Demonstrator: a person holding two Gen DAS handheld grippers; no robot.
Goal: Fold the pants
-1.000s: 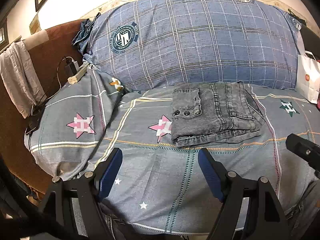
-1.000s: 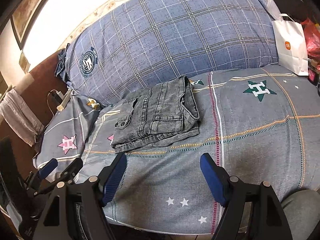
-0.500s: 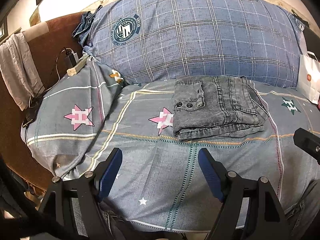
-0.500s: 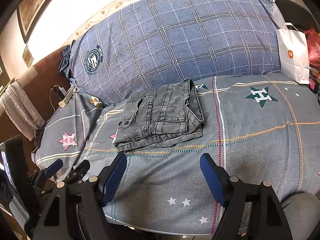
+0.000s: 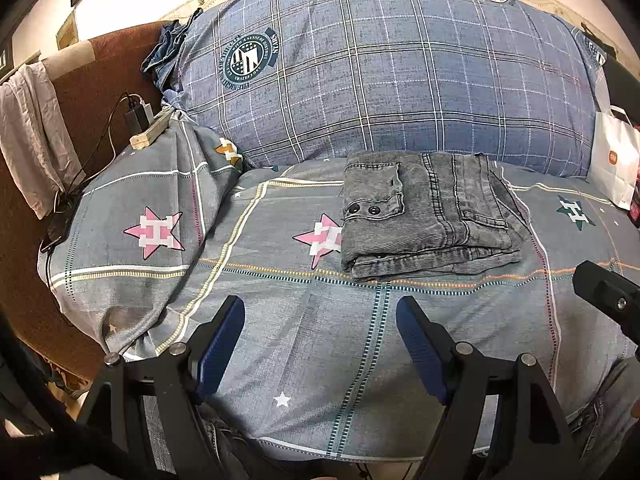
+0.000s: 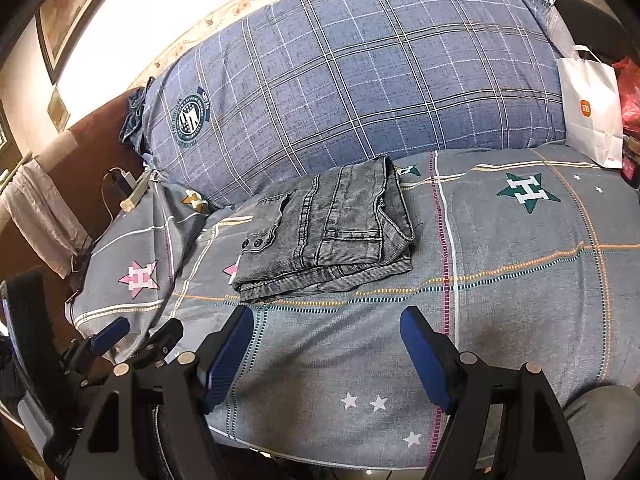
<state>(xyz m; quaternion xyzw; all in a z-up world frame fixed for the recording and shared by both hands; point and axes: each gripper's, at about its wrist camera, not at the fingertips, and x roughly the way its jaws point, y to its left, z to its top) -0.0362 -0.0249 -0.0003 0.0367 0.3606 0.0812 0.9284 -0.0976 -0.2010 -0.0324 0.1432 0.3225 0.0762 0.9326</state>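
Note:
Grey denim pants (image 5: 428,220) lie folded into a compact stack on the grey star-patterned bedsheet (image 5: 320,340), just in front of the blue plaid pillow. My left gripper (image 5: 320,312) hovers open over the sheet, well short of the stack, nothing between its blue pads. In the right wrist view the same pants (image 6: 332,236) sit ahead and slightly left of my right gripper (image 6: 326,320), which is also open and empty. The left gripper (image 6: 136,332) shows at that view's lower left, and a black part of the right gripper shows at the left view's right edge.
A large blue plaid pillow (image 5: 380,72) backs the bed. A white paper bag (image 6: 592,112) stands at the far right. A power strip with chargers (image 5: 148,128) and a hanging cloth (image 5: 36,136) sit by the brown headboard at left. A grey-trousered knee (image 6: 600,420) is at lower right.
Both views have drifted slightly, so the folded pants sit a little lower in the frames. The pants themselves have not moved and both grippers stay open.

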